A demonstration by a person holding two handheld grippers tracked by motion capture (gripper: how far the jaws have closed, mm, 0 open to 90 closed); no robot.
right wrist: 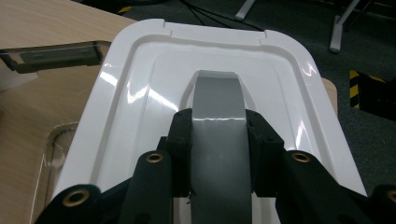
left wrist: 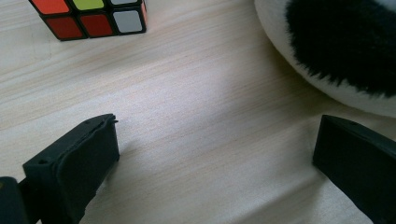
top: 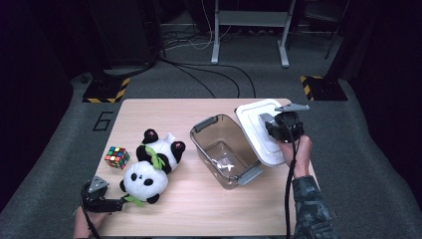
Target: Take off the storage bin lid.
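A white lid (top: 253,125) (right wrist: 140,93) with a grey handle (right wrist: 218,98) hangs over the right rim of a clear plastic bin (top: 224,149) (right wrist: 56,51). My right gripper (top: 271,127) (right wrist: 218,123) is shut on that handle, its jaws pressing on both sides. Whether the lid touches the bin I cannot tell. At the table's front left, my left gripper (top: 117,203) (left wrist: 215,135) rests low over the wood, open, with bare table between its jaws. A plush panda (top: 152,167) (left wrist: 345,42) lies just beyond its right jaw.
A colourful puzzle cube (top: 117,157) (left wrist: 88,14) sits left of the panda. The wooden table (top: 199,209) ends close behind the lid. Cables and stand legs (top: 249,35) lie on the grey floor beyond the table.
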